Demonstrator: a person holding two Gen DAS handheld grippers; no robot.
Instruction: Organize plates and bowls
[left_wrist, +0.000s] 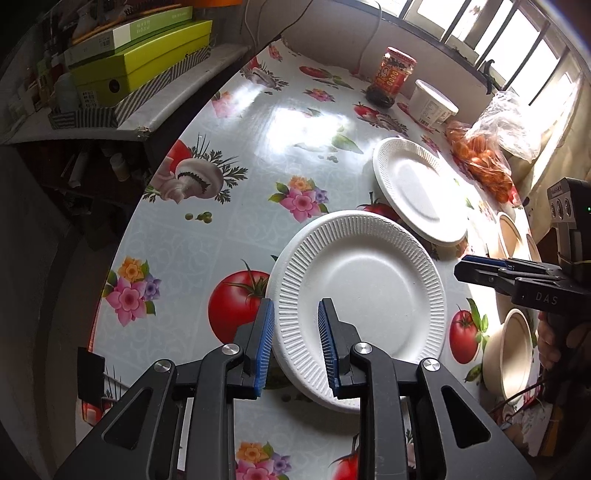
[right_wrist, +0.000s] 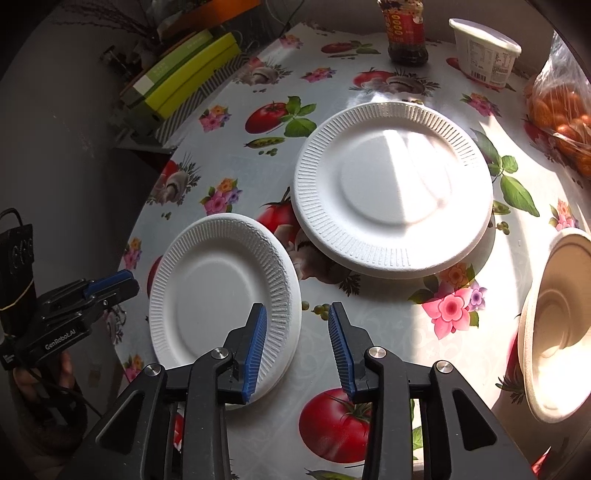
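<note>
Here, on the flower-and-tomato tablecloth (right_wrist: 388, 325): two white foam plates. Near plate (left_wrist: 362, 295) lies flat at the left; far plate (right_wrist: 395, 188) rests apart from it, further right. Beige bowls (right_wrist: 554, 325) stand at the right edge. Left gripper (left_wrist: 295, 343): jaws slightly parted above the near plate's rim, pads not pressing on it. Right gripper (right_wrist: 297, 343): jaws narrowly parted, nothing between them, just right of the near plate.
</note>
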